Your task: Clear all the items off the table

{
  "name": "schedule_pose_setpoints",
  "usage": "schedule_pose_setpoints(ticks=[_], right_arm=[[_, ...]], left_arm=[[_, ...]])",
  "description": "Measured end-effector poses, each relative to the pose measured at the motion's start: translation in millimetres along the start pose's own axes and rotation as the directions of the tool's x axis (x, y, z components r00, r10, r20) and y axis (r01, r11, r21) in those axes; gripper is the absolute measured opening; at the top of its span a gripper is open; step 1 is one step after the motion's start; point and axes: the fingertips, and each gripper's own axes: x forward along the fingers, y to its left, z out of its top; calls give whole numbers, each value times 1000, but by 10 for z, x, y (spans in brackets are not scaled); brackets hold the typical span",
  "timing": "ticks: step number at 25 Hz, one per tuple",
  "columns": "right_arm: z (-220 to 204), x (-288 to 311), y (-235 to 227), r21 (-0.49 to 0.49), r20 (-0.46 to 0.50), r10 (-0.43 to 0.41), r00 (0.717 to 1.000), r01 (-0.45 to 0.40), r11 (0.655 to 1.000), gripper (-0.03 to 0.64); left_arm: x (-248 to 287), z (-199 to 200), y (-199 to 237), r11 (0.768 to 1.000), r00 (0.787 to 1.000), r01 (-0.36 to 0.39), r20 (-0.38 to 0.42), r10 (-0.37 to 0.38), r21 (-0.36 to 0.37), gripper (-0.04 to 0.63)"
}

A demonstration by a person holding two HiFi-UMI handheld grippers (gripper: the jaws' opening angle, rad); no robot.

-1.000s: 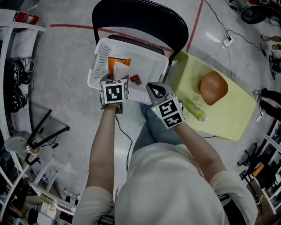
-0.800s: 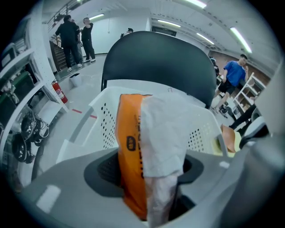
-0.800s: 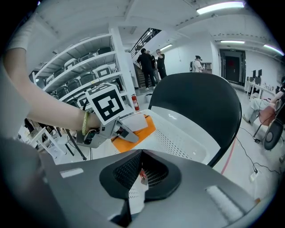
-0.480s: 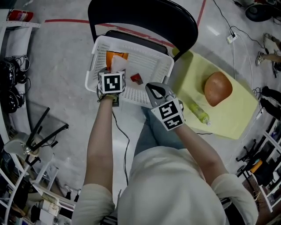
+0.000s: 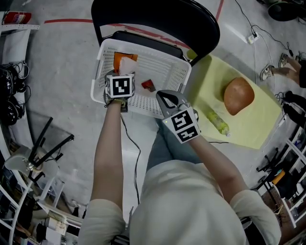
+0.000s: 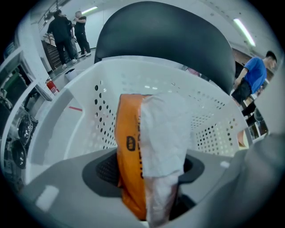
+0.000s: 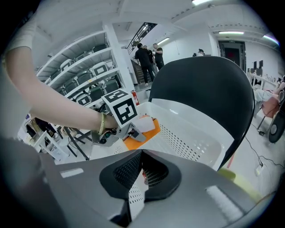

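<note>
Left hand-held gripper (image 6: 147, 169) clamped on flat orange packet (image 6: 127, 147) and white crumpled tissue (image 6: 162, 133). Long axis runs along the jaws, free end pointing into white perforated plastic basket (image 5: 162, 67) on black chair (image 5: 158, 19). Right hand-held gripper (image 7: 141, 164) closed, empty, at basket's near rim.

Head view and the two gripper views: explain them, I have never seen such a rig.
A person holds a two-jaw gripper in each hand. The head view looks down from their head; each gripper view looks along one tool's jaws. The left gripper holds an orange packet with white paper over a white basket on a chair; a red item lies inside. The right gripper is shut and empty. On the yellow table lie a brown round item and a yellow-green bottle.
</note>
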Motion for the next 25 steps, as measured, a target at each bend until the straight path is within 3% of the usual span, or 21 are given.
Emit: schedule_pose_setpoints(ticks=[3,8,20,25], right_arm=[[4,19,-4,3,0,1,1000,-1,1000,0],[-10,44,-13,2,-2,3,1000,-3,1000,0],[-37,8,71,-13,-3,14,1000,-14,1000,0],[15,-39,122,-28,6,16,1000,-16,999,0]], left_arm=[[39,-21,29,1000,1000,2,-9,-2,-3,326],[99,11,89,1000,999,-26,20,26,-2,414],[-56,80,161,998,995,-42,84,47,-54,420],[-291,157,241,993,986,-70,142,83,-95,260]])
